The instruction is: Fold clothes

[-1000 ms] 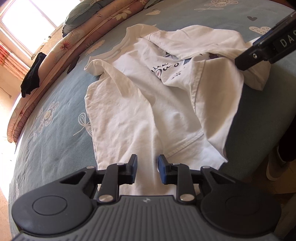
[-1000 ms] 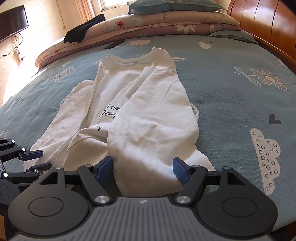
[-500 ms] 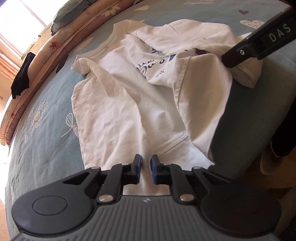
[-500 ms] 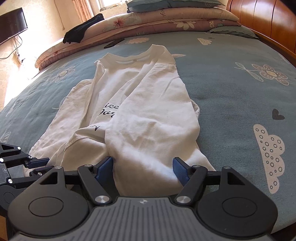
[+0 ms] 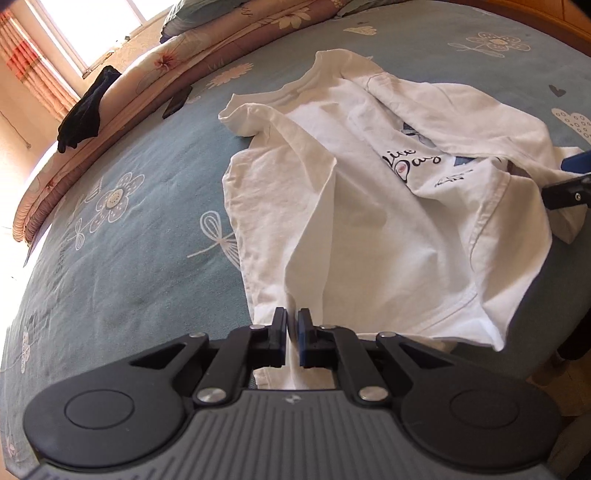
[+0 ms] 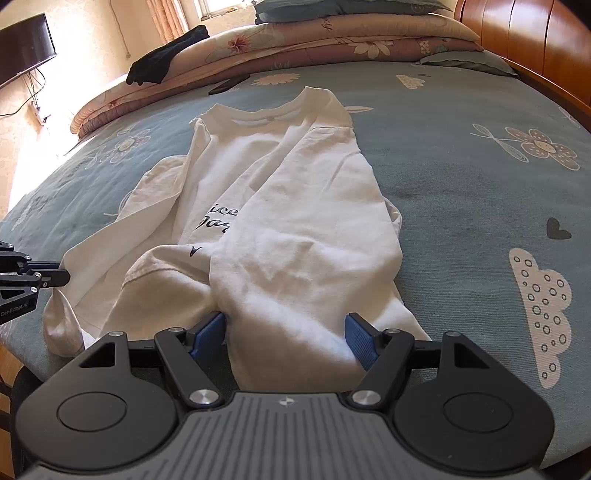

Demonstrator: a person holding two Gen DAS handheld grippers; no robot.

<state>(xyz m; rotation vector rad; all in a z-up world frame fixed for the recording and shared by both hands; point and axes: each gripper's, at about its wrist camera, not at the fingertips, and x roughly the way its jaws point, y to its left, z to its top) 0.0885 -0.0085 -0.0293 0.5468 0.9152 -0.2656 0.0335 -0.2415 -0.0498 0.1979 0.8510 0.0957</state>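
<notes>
left claw [image 5: 291,338] pinched shut on the white t-shirt [image 5: 369,206] hem (near corner). long axis away toward the collar. right claw [image 6: 286,341] gaping astride the folded-over side, unclamped.

We see the shirt [image 6: 280,206] lying on the bed [image 6: 461,192], its collar toward the far end and its hem at the near edge. Behind it a folded quilt [image 6: 332,40] runs along the far side, with pillows [image 6: 332,7] on top of it and a dark garment [image 6: 166,59] draped over its left part. A phone [image 6: 229,85] lies on the bed between quilt and shirt. The headboard [image 6: 535,48] stands to the right. The left gripper [image 5: 292,334] pinches the hem's left corner; the right gripper [image 6: 286,338] straddles the folded-over right side.
</notes>
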